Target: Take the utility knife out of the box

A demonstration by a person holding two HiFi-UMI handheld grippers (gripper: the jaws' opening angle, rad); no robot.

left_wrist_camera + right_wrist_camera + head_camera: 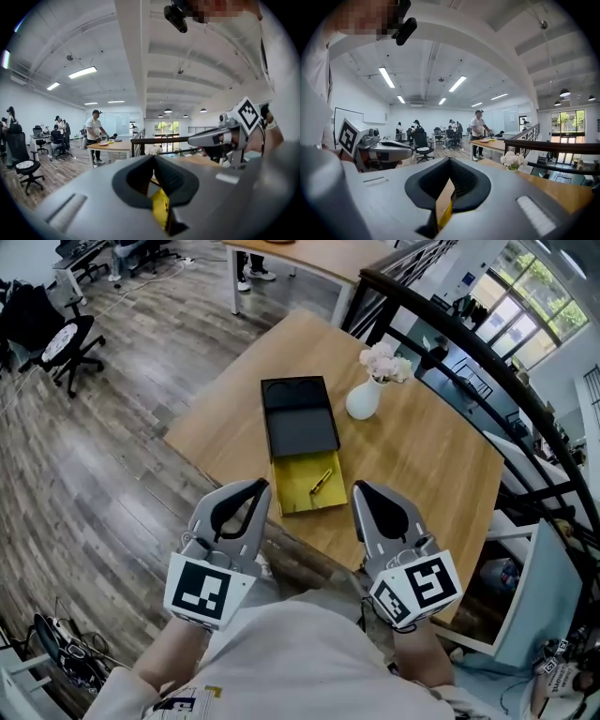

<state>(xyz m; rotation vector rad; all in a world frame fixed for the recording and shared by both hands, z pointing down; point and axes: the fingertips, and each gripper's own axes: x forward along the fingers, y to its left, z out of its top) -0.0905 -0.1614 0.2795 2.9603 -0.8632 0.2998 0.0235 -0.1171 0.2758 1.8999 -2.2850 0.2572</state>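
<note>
Fingers short of utility knife

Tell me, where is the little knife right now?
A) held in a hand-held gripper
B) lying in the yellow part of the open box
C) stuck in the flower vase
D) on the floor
B: the utility knife lies loose on the yellow bottom of the open box, and nothing is gripping it.
</note>
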